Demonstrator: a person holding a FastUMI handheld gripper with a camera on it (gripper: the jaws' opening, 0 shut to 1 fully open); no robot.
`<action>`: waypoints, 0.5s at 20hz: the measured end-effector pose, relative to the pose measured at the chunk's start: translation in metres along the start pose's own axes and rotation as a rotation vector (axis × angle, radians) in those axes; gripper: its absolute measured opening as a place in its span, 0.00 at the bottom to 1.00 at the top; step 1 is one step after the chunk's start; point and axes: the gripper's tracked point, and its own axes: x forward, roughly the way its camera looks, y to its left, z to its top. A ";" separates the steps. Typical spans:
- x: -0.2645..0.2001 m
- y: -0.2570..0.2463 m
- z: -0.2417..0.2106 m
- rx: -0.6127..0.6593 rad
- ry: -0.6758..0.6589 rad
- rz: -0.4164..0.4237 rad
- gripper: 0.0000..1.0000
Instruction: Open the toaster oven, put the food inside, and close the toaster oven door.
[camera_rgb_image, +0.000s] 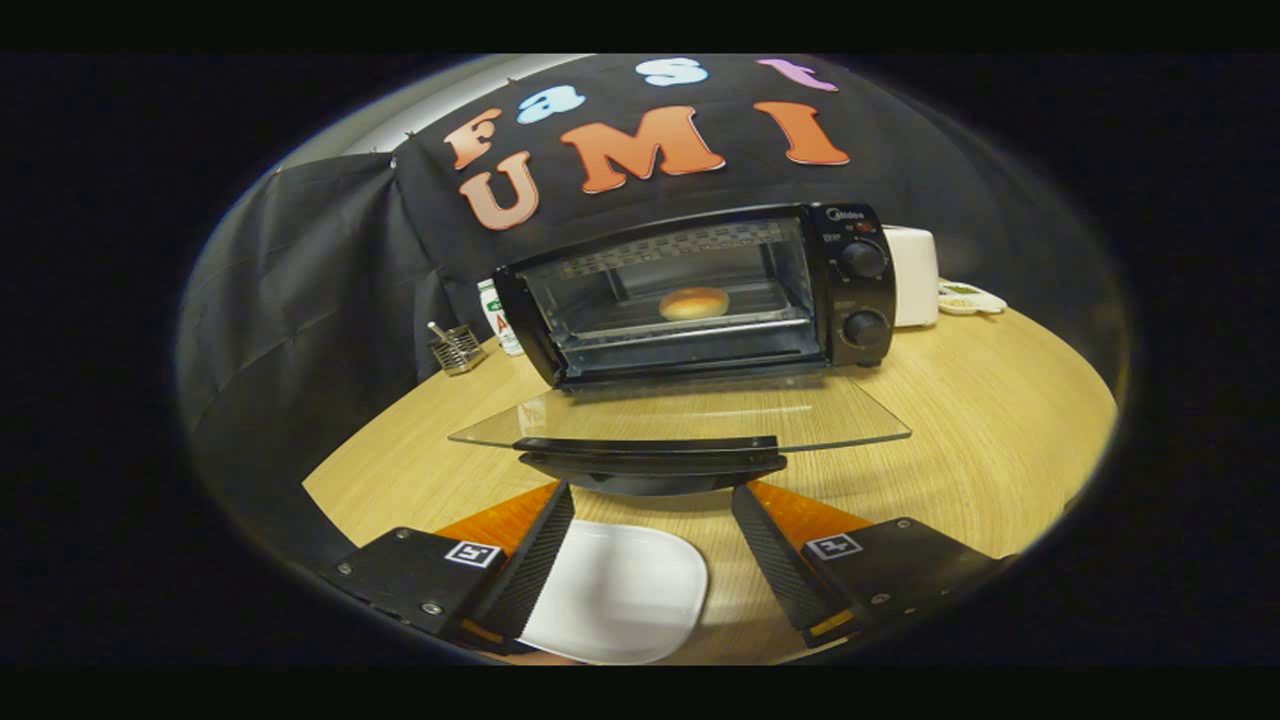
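A black toaster oven stands on the round wooden table beyond my fingers. Its glass door lies folded down flat toward me, with the dark door handle just ahead of my fingertips. Inside the oven a round golden bun rests on the rack. My gripper is open, its two fingers spread wide just below the handle and touching nothing. A white plate with nothing on it lies on the table between and under my fingers.
A white appliance stands right of the oven, with a small white dish beside it. Left of the oven are a white bottle and a small wire holder. An orange mat lies under the plate.
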 end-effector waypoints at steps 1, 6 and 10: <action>0.000 0.002 0.006 -0.012 -0.012 0.008 0.95; 0.008 0.011 0.037 -0.126 -0.069 0.007 0.95; 0.020 0.006 0.059 -0.161 -0.113 -0.030 0.95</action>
